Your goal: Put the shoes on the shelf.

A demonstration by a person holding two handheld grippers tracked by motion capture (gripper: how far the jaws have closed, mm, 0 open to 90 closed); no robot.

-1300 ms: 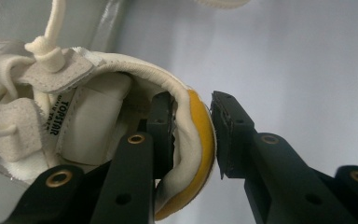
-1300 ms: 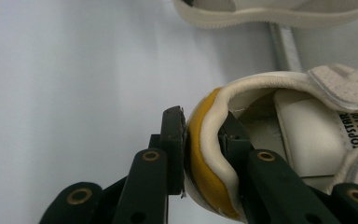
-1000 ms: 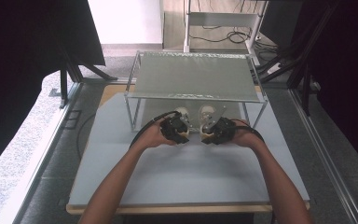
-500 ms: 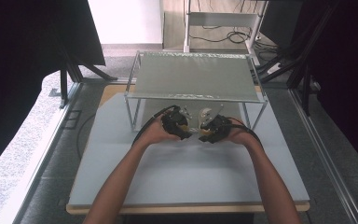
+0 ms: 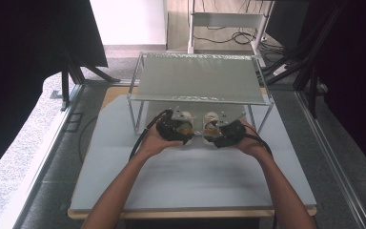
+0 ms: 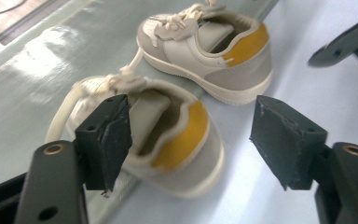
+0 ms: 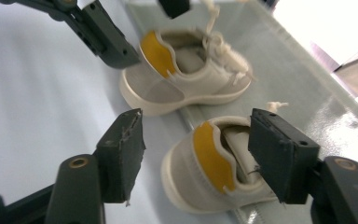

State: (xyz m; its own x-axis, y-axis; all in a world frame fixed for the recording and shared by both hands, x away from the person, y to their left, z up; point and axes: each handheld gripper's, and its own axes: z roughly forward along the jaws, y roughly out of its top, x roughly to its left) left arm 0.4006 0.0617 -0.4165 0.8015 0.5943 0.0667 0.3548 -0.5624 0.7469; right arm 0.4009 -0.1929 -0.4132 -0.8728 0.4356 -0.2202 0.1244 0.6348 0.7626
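Shoes: left shoe (image 6: 168,140) and right shoe (image 7: 214,163) set side by side at frame centre, apparently half under shelf (image 5: 198,78) on desk (image 5: 190,176). Left gripper (image 6: 191,140) and right gripper (image 7: 196,158) jaws have just been opening, released, nothing gripped. Placement looks done; withdrawal left.

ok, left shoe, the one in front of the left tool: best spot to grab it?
Probably the heel collar of the left shoe, from behind. The yellow heel tab faces the open left tool, and the collar stands up with its mouth open, so one pad can go inside and one outside.
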